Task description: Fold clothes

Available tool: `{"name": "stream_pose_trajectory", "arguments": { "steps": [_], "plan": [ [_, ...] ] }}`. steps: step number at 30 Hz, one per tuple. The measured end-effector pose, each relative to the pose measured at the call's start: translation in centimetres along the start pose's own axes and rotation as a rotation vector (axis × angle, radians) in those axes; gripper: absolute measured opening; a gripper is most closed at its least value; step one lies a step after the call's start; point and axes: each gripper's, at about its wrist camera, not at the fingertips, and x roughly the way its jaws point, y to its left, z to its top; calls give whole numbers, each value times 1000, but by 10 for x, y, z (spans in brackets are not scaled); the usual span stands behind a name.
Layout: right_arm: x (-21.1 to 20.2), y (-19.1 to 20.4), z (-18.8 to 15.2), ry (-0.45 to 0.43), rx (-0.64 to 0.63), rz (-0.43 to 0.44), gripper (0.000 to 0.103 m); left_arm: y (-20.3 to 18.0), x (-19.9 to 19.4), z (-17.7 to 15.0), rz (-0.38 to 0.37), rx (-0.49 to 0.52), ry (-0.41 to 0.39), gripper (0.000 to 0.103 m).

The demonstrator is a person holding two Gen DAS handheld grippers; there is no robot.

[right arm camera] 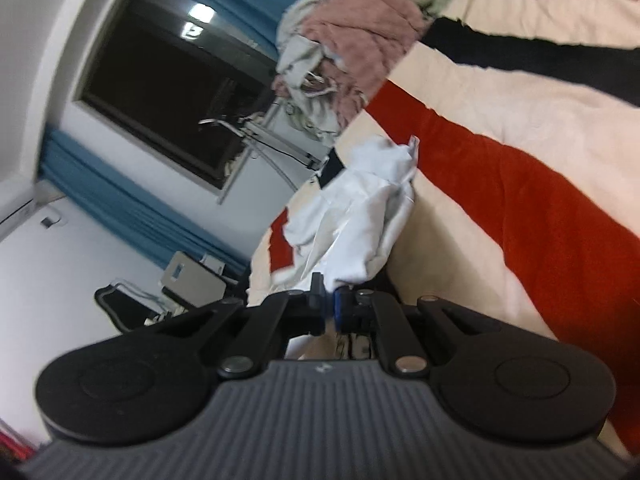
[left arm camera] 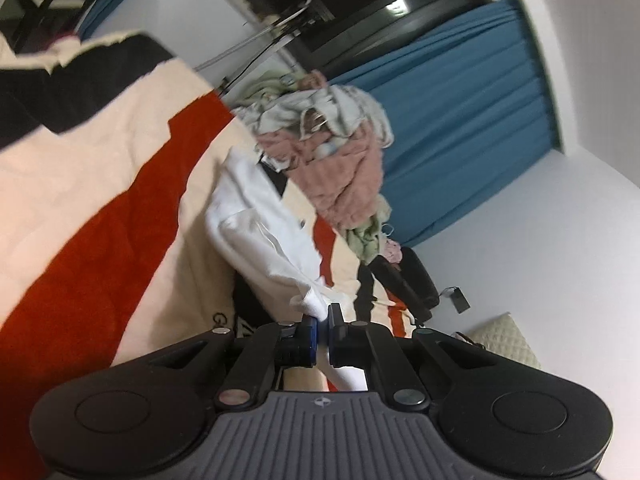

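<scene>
A white garment (left arm camera: 260,232) hangs bunched above a bed covered by a cream, red and black striped blanket (left arm camera: 100,200). My left gripper (left arm camera: 323,316) is shut on one edge of that white cloth, which trails up and away from the pinched pads. In the right wrist view the same white garment (right arm camera: 360,220) rises crumpled from my right gripper (right arm camera: 329,296), which is shut on another edge of it. Both views are tilted, so the bed runs diagonally. The lower part of the garment is hidden behind the gripper bodies.
A heap of pink, grey and green clothes (left arm camera: 340,144) lies on the bed beyond the white garment. Blue curtains (left arm camera: 460,112) and a dark window (right arm camera: 168,92) line the far wall. A black chair (left arm camera: 412,280) stands by the bed's end.
</scene>
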Motion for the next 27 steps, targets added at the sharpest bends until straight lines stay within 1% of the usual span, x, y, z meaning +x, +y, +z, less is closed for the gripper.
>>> {"name": "stream_pose_trajectory", "arguments": {
  "steps": [2,4,7,9,12,15,17,19,21,23,25,27],
  "plan": [
    [-24,4,-12,-8,-25,-2,7,-7,-20,-12,-3,13,2,5],
    [-49,6,-25,-16,-48,-8,7,-16,-42,-25,-7,50,15,5],
    [-77,10,-41,-17,-114,-43,7,-22,-59,-39,-9,88,42,5],
    [-89,13,-46,-23,-147,-49,7,-23,-68,-47,-1,98,53,5],
    [-93,19,-44,-43,-166,-37,7,-24,-75,-48,1,78,49,5],
    [-83,28,-30,-72,-174,-23,7,-30,-67,-33,-3,73,33,5],
    [-68,37,-14,-80,-165,-25,7,-41,-45,-11,11,85,40,5],
    [-43,47,10,-74,-150,-38,7,-51,-21,11,26,98,49,5],
    [-14,58,36,-62,-129,-50,7,-57,12,38,49,110,52,5],
    [20,69,57,-45,-146,-63,8,-60,49,64,86,131,52,5],
    [57,79,75,-41,-201,-121,8,-57,88,87,125,150,67,5],
    [101,82,90,-21,-226,-181,8,-48,130,106,201,184,79,5]
  ]
}}
